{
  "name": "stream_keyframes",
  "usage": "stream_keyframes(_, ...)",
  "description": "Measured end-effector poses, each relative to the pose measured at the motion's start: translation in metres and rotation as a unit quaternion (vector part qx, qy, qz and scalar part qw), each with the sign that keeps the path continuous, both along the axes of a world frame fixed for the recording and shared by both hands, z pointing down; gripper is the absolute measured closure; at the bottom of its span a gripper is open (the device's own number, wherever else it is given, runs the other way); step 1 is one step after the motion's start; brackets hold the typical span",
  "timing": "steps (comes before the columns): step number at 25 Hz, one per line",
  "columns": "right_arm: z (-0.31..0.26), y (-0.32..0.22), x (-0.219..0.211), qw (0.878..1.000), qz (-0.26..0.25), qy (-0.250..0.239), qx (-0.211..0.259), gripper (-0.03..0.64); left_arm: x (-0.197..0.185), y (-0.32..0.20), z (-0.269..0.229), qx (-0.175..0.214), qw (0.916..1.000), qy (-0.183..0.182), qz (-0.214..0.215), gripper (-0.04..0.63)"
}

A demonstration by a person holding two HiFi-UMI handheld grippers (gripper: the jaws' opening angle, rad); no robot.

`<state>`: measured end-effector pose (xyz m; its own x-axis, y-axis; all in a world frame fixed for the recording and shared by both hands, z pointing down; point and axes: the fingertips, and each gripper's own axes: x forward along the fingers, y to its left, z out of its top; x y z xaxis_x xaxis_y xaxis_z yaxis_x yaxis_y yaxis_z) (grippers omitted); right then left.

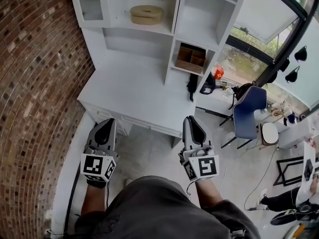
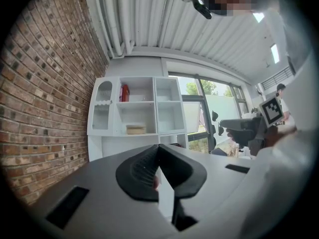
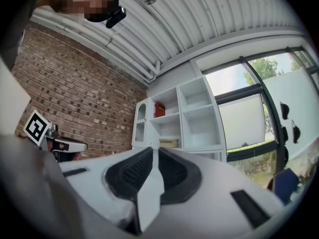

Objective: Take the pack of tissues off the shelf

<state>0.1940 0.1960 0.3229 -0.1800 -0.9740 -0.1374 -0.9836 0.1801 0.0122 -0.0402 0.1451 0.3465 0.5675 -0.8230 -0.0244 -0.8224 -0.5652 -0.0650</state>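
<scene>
Head view, white shelf unit [image 1: 175, 19] against brick wall [image 1: 35, 59], blue chair [image 1: 249, 108]

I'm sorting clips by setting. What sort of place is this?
Probably an office or studio workroom: a white shelf-and-desk unit stands against a brick wall, a blue office chair sits nearby, and tall windows look out on greenery.

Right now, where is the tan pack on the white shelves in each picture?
Head view: tan pack, top centre.
Left gripper view: just left of centre.
Right gripper view: just below centre.
Shared landmark: brick wall, left of the white shelves.
</scene>
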Motion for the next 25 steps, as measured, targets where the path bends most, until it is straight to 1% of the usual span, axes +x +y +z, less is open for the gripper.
stream_keyframes(2, -0.003, -0.001, 0.000, 1.000, -0.008, -0.001, 0.003, 0.575, 0.002, -0.001, 0.000, 0.000, 1.0000, -0.001, -0.002, 0.594)
stream_keyframes(4, -0.001, -0.001, 0.001, 1.000, -0.014, 0.004, 0.001, 0.572, 0.005, 0.000, 0.000, -0.001, 1.0000, -0.003, -0.002, 0.594)
stream_keyframes(8, 0.004, -0.003, 0.004, 0.999, -0.022, 0.022, 0.016, 0.570, 0.009, -0.002, 0.001, -0.001, 1.0000, -0.004, -0.007, 0.594)
stream_keyframes(10, 0.006, -0.003, 0.008, 0.999, -0.023, 0.019, 0.017, 0.552, 0.012, -0.001, 0.002, 0.001, 0.9999, -0.003, -0.010, 0.594)
stream_keyframes(12, 0.005, -0.003, 0.015, 0.999, -0.025, 0.013, 0.022, 0.515, 0.015, 0.000, 0.001, 0.004, 0.9999, -0.001, -0.014, 0.594)
stream_keyframes(14, 0.004, -0.005, 0.023, 0.999, -0.027, 0.008, 0.026, 0.502, 0.017, 0.000, 0.000, 0.006, 0.9998, 0.000, -0.020, 0.594)
stream_keyframes(16, 0.004, -0.008, 0.031, 0.999, -0.032, 0.009, 0.029, 0.467, 0.020, 0.000, 0.002, 0.006, 0.9996, -0.002, -0.028, 0.594)
stream_keyframes(18, 0.006, -0.012, 0.037, 0.999, -0.038, 0.009, 0.032, 0.460, 0.023, -0.001, 0.005, 0.005, 0.9994, -0.004, -0.034, 0.594)
stream_keyframes(19, 0.006, -0.014, 0.038, 0.999, -0.042, 0.010, 0.033, 0.436, 0.025, -0.002, 0.006, 0.004, 0.9993, -0.006, -0.036, 0.594)
stream_keyframes(20, 0.006, -0.016, 0.038, 0.998, -0.046, 0.012, 0.033, 0.384, 0.027, -0.002, 0.007, 0.003, 0.9992, -0.008, -0.038, 0.594)
stream_keyframes(21, 0.006, -0.017, 0.038, 0.998, -0.051, 0.015, 0.034, 0.349, 0.029, -0.002, 0.007, 0.002, 0.9992, -0.010, -0.039, 0.594)
stream_keyframes(22, 0.004, -0.016, 0.037, 0.998, -0.055, 0.019, 0.034, 0.284, 0.030, -0.003, 0.007, 0.002, 0.9991, -0.012, -0.041, 0.594)
stream_keyframes(23, 0.002, -0.015, 0.036, 0.997, -0.057, 0.027, 0.036, 0.197, 0.031, -0.004, 0.007, 0.003, 0.9990, -0.013, -0.042, 0.594)
stream_keyframes(25, -0.002, -0.016, 0.037, 0.996, -0.057, 0.047, 0.042, 0.163, 0.034, -0.007, 0.005, 0.004, 0.9989, -0.013, -0.045, 0.594)
